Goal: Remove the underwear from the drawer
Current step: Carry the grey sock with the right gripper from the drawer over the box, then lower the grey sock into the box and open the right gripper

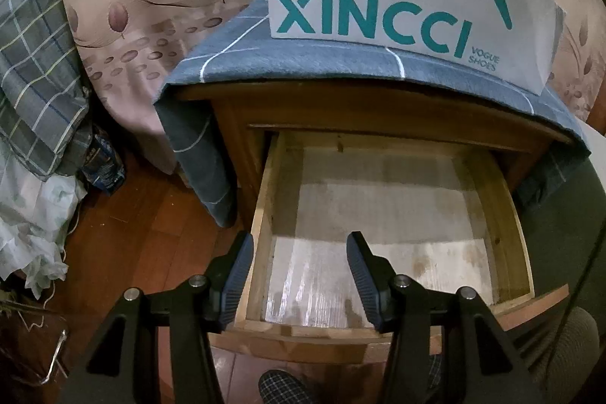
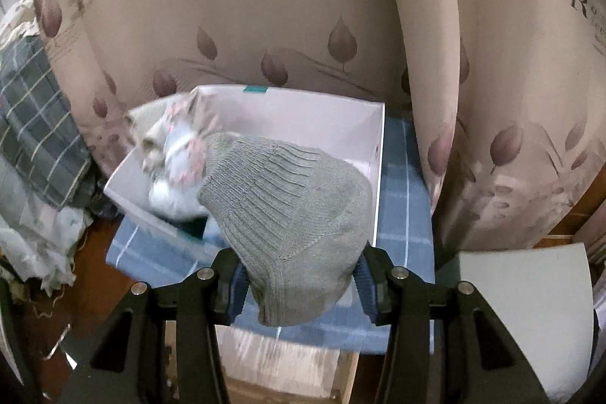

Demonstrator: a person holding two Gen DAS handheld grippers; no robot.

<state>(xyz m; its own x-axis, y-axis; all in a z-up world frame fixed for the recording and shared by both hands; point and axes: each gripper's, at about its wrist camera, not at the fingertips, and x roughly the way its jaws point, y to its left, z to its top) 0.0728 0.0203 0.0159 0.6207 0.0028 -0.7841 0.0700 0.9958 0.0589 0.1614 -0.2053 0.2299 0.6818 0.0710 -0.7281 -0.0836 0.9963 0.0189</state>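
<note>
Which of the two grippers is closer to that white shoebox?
Right. The right gripper holds a grey knit garment just before the shoebox; the left gripper hangs lower, over the empty drawer.

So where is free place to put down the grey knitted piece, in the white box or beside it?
The white box is free along its right and back walls; its left corner is crowded with light patterned fabric. The blue checked cloth is bare right of the box. The open drawer looks empty. The right hand-held gripper holds the grey knitted garment.
</note>
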